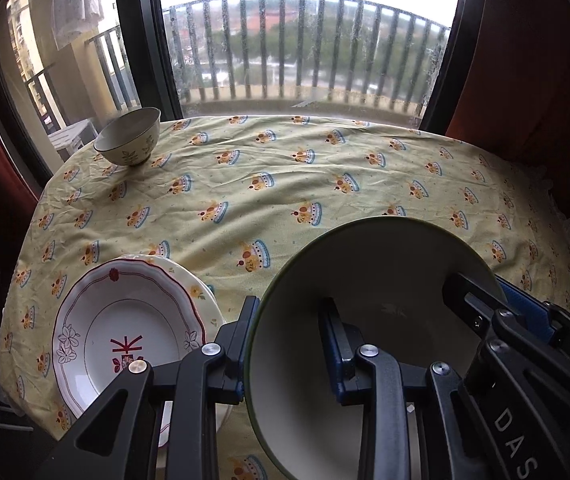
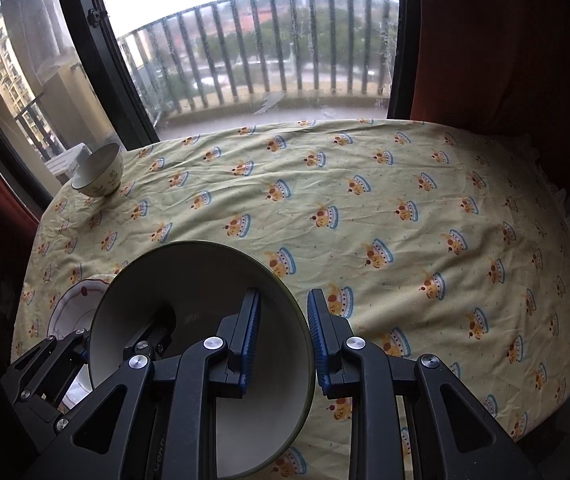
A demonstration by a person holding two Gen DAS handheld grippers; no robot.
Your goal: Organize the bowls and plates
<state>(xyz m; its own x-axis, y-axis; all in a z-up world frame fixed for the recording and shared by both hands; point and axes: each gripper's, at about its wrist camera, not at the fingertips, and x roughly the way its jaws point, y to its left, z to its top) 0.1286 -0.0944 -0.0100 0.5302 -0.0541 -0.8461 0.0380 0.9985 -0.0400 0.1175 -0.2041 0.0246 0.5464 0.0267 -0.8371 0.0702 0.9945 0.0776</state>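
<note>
Left wrist view, left gripper [image 1: 291, 344] clamping the near rim of a large green-edged bowl [image 1: 369, 276] above the yellow tablecloth [image 1: 285, 184], right gripper [image 2: 283, 336] gripping its opposite rim, 2 stacked plates [image 1: 125, 320] just left, small bowl [image 1: 129, 138] at far-left corner

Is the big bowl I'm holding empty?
Empty, as far as it shows: the big bowl's pale inside is bare. Both grippers, left and right, straddle its rim.

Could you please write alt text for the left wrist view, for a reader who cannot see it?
The left gripper and right gripper clamp opposite rims of a large green-rimmed bowl over a yellow patterned tablecloth. Stacked plates lie left; a small bowl stands at the far left corner.
</note>
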